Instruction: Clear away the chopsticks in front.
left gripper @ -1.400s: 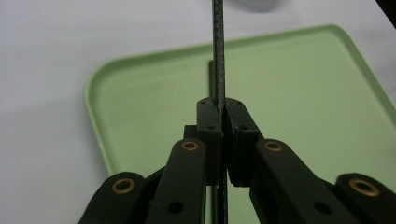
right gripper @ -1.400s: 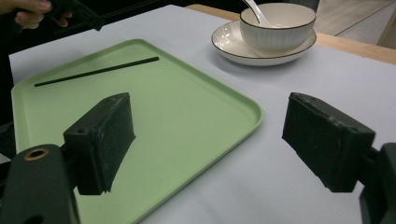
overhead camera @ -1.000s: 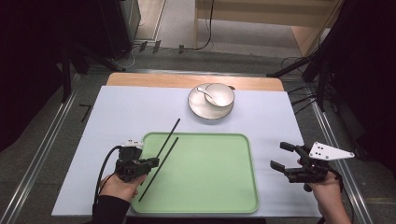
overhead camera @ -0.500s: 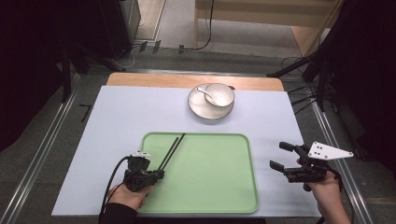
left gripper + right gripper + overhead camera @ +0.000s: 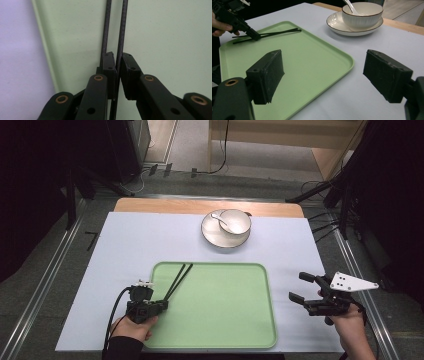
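Green tray (image 5: 220,320): landmark, mid-table.
Chopsticks (image 5: 178,279): black pair on the tray's left part, clamped in left gripper (image 5: 118,62).
Right gripper (image 5: 303,290): jaws spread, empty, right of tray.
Bowl (image 5: 235,221): beyond tray.

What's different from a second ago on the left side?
The left gripper, shut on the chopsticks, drew back toward the person and carried them fully over the green tray; earlier their tips reached past its far edge. The right gripper stayed open beside the tray; bowl, spoon and plate unmoved.
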`<move>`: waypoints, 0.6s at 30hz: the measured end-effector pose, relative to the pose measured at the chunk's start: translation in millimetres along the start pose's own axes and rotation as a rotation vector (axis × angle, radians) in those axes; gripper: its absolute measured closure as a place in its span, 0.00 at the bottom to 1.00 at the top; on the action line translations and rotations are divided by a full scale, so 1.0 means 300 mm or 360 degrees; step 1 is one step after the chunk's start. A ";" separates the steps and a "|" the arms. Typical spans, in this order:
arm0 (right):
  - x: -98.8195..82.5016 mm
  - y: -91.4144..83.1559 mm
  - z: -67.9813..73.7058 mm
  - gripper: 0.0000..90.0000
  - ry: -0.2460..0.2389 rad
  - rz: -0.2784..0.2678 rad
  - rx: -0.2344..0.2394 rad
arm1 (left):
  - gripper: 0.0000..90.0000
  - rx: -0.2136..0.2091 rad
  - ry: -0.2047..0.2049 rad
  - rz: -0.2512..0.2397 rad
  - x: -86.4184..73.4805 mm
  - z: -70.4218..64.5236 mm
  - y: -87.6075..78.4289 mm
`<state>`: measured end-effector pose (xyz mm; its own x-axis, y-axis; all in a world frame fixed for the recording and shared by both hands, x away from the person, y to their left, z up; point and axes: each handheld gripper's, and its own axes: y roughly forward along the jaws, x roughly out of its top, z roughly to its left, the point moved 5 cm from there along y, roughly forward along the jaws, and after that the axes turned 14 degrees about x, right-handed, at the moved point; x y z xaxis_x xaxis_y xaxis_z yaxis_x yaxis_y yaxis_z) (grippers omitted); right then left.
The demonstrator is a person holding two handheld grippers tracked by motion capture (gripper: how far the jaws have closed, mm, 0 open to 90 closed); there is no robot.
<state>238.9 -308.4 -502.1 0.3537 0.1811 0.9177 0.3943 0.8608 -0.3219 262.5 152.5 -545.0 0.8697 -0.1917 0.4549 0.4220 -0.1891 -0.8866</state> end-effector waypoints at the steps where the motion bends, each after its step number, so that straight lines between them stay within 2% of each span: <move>1: 0.000 0.000 -0.001 0.19 -0.0003 0.0005 0.0000 | 0.91 0.0002 0.0007 0.0000 0.000 -0.001 0.000; 5: 0.000 0.001 -0.001 0.19 -0.0001 0.0005 0.0001 | 0.89 0.0001 0.0006 0.0003 0.002 -0.002 0.000; 11: -0.002 0.001 0.001 0.19 0.0000 0.0012 0.0003 | 0.82 -0.0077 -0.0008 0.0025 0.004 0.001 -0.001; 13: -0.001 0.002 0.002 0.19 -0.0002 0.0011 0.0008 | 0.81 -0.0082 0.0008 0.0024 0.006 -0.001 -0.003; 16: -0.001 0.003 0.003 0.19 -0.0003 0.0011 0.0009 | 0.73 -0.0062 0.0072 -0.0026 0.019 -0.008 -0.012; 18: -0.003 0.004 0.003 0.19 -0.0002 0.0015 0.0008 | 0.70 -0.0071 0.0077 -0.0032 0.026 -0.007 -0.013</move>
<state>238.3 -307.2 -502.9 0.3564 0.1895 0.9149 0.3868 0.8614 -0.3291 267.1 149.8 -537.8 0.8474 -0.2335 0.4769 0.4265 -0.2358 -0.8732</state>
